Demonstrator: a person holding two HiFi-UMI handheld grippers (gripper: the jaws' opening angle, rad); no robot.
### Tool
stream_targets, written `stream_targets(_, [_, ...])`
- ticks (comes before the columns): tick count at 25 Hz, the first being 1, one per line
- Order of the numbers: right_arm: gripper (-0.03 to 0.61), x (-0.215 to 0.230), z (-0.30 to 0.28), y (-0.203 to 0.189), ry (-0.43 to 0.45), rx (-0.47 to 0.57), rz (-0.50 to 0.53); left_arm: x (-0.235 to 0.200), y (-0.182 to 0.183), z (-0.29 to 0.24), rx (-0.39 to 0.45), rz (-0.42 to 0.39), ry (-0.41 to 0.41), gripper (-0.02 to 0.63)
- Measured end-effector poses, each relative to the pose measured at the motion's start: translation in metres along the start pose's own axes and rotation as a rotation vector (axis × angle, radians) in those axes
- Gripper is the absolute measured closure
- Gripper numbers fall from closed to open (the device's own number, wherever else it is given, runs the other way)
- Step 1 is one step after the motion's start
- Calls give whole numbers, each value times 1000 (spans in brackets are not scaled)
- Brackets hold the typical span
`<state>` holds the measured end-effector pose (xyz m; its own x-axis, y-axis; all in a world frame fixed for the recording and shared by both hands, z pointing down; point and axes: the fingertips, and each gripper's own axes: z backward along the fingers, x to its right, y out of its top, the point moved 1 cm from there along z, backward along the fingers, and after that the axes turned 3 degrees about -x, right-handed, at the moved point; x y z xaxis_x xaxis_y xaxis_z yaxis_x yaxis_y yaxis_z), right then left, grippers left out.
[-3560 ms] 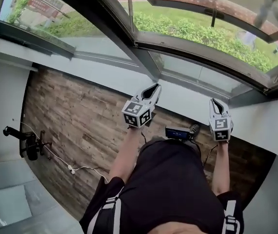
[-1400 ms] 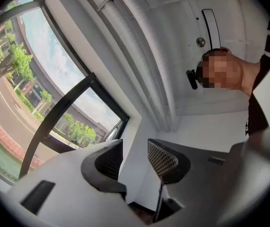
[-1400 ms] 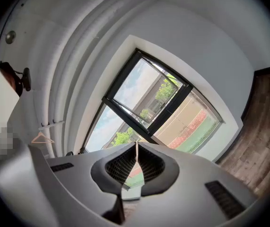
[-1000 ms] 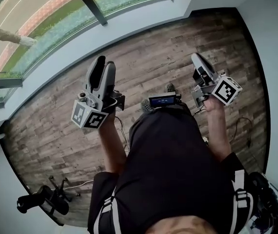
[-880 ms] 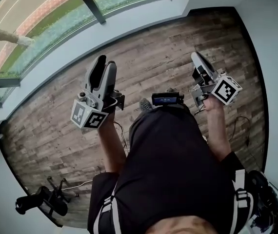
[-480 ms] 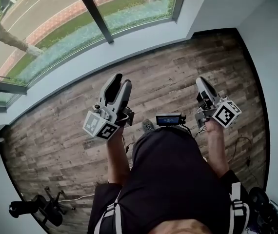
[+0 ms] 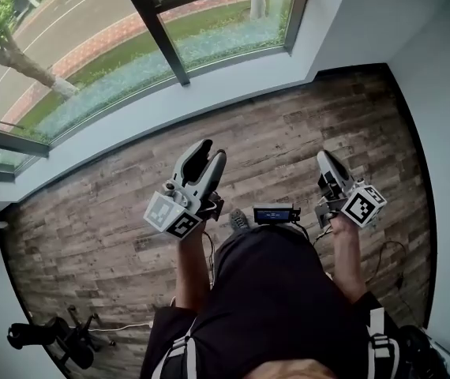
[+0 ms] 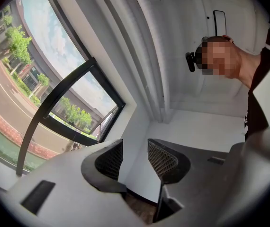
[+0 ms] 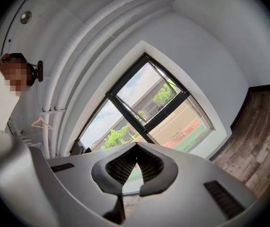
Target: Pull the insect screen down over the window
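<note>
Left gripper [image 7: 204, 150] hung over the wooden floor [image 7: 91, 204], jaws parted, nothing between them. Right gripper [image 7: 322, 159], at its three o'clock, was pinched shut and empty. The window [image 7: 162, 31] lay at eleven o'clock, well apart from both; its screen couldn't be made out.

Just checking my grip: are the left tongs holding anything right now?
No, the left tongs stand apart, with only bare wall showing between them.

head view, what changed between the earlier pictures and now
Both grippers came away from the window sill; the left gripper and right gripper now hang over the wood floor. In the last second more window came into view. Nothing taken or let go: left open, right shut, both empty.
</note>
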<state>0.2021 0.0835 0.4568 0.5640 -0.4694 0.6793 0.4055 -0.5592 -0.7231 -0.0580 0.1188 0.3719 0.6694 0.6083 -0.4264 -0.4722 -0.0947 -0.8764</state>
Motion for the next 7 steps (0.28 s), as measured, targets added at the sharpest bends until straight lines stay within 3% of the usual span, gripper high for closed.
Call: stream_targets(7, [569, 9, -6, 11, 16, -20, 12, 0, -5, -14, -9, -4, 17, 439])
